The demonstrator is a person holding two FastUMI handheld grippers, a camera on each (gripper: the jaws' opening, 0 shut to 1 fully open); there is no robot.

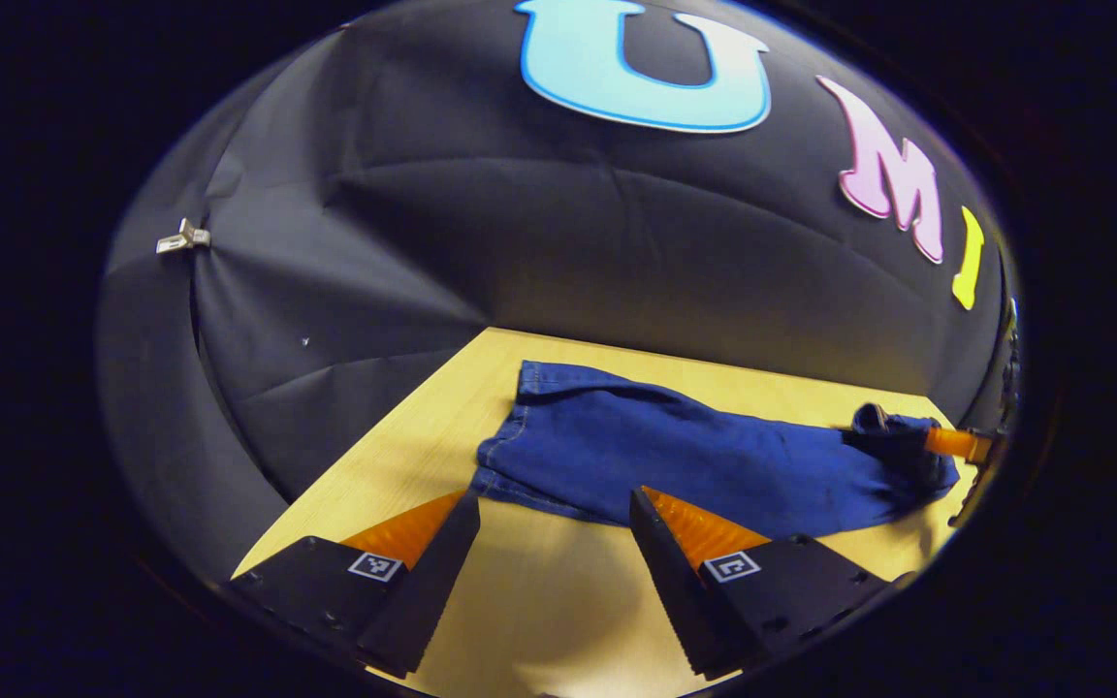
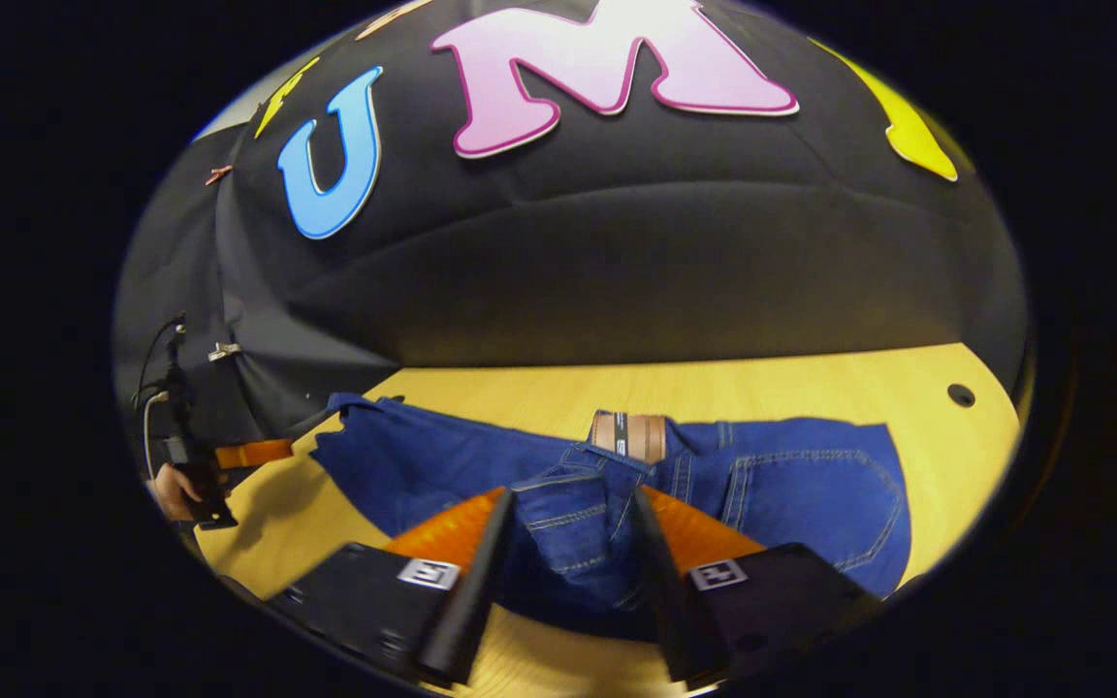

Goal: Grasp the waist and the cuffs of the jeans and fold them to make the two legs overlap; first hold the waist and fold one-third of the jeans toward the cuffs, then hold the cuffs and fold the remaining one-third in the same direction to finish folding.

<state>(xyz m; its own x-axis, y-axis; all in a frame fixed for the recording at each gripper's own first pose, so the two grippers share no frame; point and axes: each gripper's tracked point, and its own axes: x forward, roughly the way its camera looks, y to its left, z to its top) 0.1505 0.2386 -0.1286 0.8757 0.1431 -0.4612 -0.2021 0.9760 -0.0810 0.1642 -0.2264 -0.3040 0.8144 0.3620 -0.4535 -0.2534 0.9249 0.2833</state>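
- In the left gripper view, a small metal clip (image 1: 182,237) is pinned on the black cloth wall (image 1: 520,252), far up on the left.
- The wooden bench (image 1: 394,436) starts below the wall and runs down to the bottom of the view.
- The jeans (image 1: 675,456) lie flat across the bench, with the leg ends on the left and the waist on the right.
- The left tongs (image 1: 552,509) hang just in front of the near edge of the jeans. They are wide open and hold nothing. The tips sit close to the cloth, with bare bench between the two fingers.
- On the far right of this view, the waist of the jeans is bunched up where the right tongs (image 1: 951,444) have hold of it.
- In the right gripper view, a hand (image 2: 171,490) on the far left holds the other tongs above the bench, beside the leg ends.
- The right tongs (image 2: 568,514) have a raised fold of the waist between the fingers. Both fingers (image 2: 486,557) press against that fold from the sides.
- A brown patch (image 2: 628,436) shows on the waistband, just behind the fold.
- A back pocket (image 2: 815,494) lies flat to the right of the tongs.
- A small dark hole (image 2: 960,395) sits in the bench on the far right, well apart from the jeans.
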